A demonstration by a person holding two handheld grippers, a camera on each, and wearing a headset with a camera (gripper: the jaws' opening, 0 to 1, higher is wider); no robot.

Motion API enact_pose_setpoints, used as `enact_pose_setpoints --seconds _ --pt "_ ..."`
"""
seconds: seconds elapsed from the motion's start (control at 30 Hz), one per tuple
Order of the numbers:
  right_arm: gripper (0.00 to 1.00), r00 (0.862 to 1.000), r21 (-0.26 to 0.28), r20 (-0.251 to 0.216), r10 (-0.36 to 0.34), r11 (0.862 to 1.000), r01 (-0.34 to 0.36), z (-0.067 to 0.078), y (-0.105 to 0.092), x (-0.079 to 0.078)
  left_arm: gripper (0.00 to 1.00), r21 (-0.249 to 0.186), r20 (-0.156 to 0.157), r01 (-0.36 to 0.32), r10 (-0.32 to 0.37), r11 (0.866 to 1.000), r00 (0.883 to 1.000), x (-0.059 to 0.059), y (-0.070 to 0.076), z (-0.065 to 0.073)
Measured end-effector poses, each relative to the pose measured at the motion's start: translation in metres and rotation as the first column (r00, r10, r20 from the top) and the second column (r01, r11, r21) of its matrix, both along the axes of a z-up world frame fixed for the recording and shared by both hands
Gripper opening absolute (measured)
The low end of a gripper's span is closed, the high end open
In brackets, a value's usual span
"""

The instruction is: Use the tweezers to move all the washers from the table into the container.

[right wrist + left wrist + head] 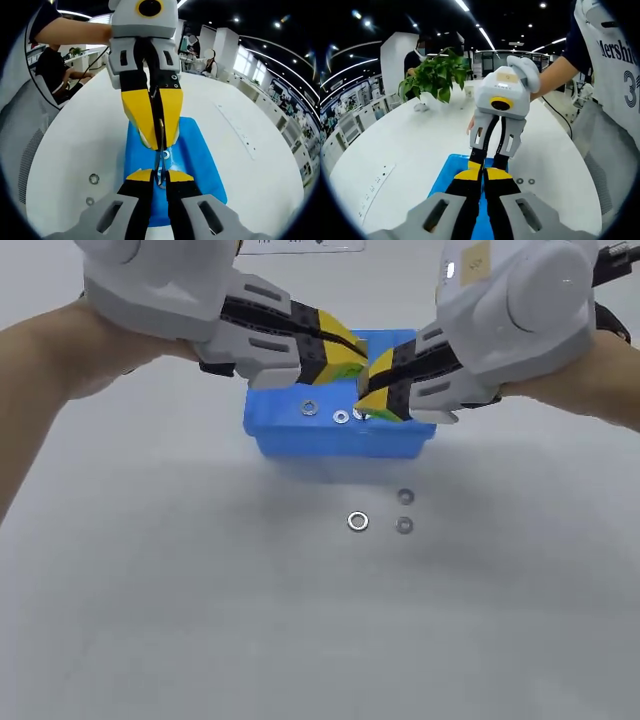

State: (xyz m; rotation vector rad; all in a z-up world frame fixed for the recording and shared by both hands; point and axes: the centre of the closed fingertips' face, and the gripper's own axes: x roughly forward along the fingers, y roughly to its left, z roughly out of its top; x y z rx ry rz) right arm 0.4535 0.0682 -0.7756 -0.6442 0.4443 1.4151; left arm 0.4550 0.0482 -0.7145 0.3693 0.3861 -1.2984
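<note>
Tweezers (160,164) over the container (330,446) — 3 washers (358,521) lie nearer.
My left gripper (159,141) and right gripper (159,177) clamp them narrow; washers light, slick — nip a rim.

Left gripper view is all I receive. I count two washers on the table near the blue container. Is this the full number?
Observer: No. The head view shows three loose washers on the table, in front of the container.
Operator: Are any inside it?
Observer: Yes, three stored washers lie inside.
Operator: Where are the tweezers?
Observer: Above the container. The tweezers are pinched by the left tool and the right tool.
</note>
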Motion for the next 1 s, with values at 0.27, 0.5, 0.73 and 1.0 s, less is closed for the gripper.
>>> enact_pose_setpoints --seconds 0.27,0.5,0.73,1.0 --pt "0.11 1.0 0.007 -0.005 -0.005 1.0 0.006 0.001 0.0 -0.001 0.05 -0.008 0.0 -0.009 0.009 1.0 1.0 -0.001 -0.001 0.002" --pt "0.12 1.0 0.014 0.001 -0.005 1.0 0.005 0.006 0.0 -0.002 0.05 0.002 0.014 -0.001 0.001 1.0 1.0 -0.002 0.001 0.004" --pt "0.12 1.0 0.054 0.01 0.009 0.998 -0.009 0.025 -0.001 -0.007 0.05 -0.004 0.039 0.012 -0.011 1.0 0.999 -0.009 0.002 0.022" --pt "0.12 0.999 0.092 0.03 0.026 0.995 -0.029 0.051 -0.002 -0.026 0.05 -0.003 0.08 0.045 -0.045 0.999 0.996 -0.033 0.0 0.047"
